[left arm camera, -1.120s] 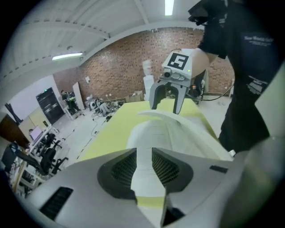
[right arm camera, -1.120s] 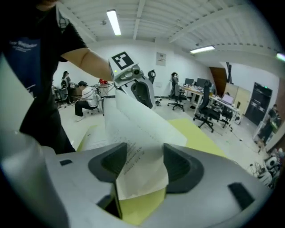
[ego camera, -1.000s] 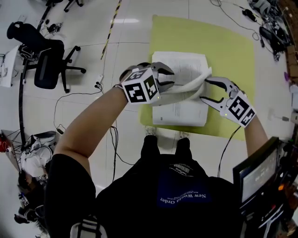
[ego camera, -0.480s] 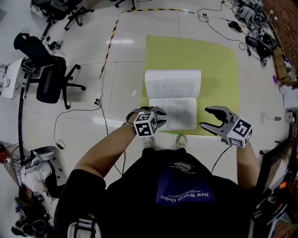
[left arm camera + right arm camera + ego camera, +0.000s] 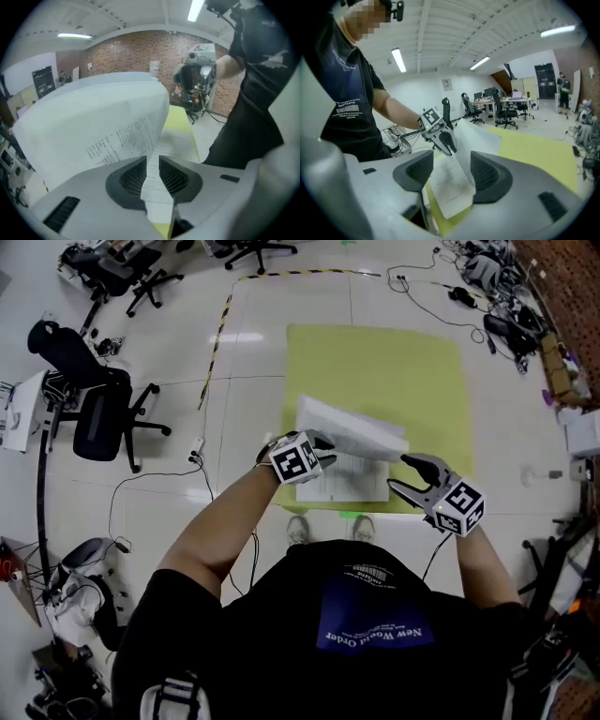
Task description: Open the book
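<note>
The book [image 5: 354, 479] lies open on the yellow mat [image 5: 394, 371] on the floor. A thick bundle of its pages [image 5: 352, 432] is raised and tilted over the lower page. My left gripper [image 5: 322, 445] is at the book's left edge. In the left gripper view its jaws [image 5: 151, 171] are closing on a printed strip of page, and the bundle [image 5: 93, 122] arches up and to the left. My right gripper [image 5: 406, 476] hangs open just off the book's right front corner and holds nothing. In the right gripper view, the page [image 5: 450, 183] and the left gripper [image 5: 443, 138] show beyond those jaws.
My shoes [image 5: 300, 526] stand at the mat's near edge. A black office chair [image 5: 98, 409] and floor cables [image 5: 197, 451] are to the left. Black-and-yellow tape [image 5: 216, 343] runs along the floor. Cables and boxes [image 5: 581, 432] line the right side.
Half a second ago the book lay open and flat, with both grippers drawn back at its near edge. Now the left gripper is at the book's left edge and a bundle of pages is raised.
</note>
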`<move>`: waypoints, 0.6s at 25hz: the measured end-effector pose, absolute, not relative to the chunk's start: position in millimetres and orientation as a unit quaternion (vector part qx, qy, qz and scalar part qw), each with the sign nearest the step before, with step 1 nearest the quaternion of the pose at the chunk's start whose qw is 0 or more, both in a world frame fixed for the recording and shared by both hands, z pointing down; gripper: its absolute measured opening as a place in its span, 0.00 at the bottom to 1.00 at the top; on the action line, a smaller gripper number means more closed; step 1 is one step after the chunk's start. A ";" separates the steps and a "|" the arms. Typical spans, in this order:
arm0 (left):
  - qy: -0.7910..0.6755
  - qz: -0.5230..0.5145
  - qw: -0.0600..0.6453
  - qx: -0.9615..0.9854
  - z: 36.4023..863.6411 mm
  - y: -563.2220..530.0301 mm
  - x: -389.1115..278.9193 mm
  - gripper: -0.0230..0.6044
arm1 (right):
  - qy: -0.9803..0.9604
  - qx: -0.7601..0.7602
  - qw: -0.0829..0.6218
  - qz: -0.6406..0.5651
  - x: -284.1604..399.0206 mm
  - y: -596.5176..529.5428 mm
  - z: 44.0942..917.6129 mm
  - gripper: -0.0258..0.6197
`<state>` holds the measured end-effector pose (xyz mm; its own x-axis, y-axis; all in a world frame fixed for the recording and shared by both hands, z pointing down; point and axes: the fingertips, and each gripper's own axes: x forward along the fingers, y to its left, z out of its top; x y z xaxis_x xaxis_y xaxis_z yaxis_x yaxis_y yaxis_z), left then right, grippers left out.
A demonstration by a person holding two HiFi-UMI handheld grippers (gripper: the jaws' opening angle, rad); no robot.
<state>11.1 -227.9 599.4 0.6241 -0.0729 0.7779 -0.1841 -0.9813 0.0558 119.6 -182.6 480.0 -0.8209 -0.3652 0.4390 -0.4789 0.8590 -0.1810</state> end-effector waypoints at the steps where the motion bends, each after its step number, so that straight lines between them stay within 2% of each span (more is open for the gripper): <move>1: -0.082 0.418 0.078 0.901 595.5 -238.5 11.6 0.18 | -0.944 0.227 0.200 0.130 118.9 -184.5 476.9 0.40; 7: -0.168 0.357 0.176 0.902 596.5 -310.5 8.8 0.18 | -0.942 0.202 0.221 0.149 110.8 -170.7 498.2 0.40; 15: -0.217 0.383 0.173 0.881 626.9 -353.0 6.0 0.18 | -0.936 0.176 0.255 0.165 98.4 -170.8 532.7 0.40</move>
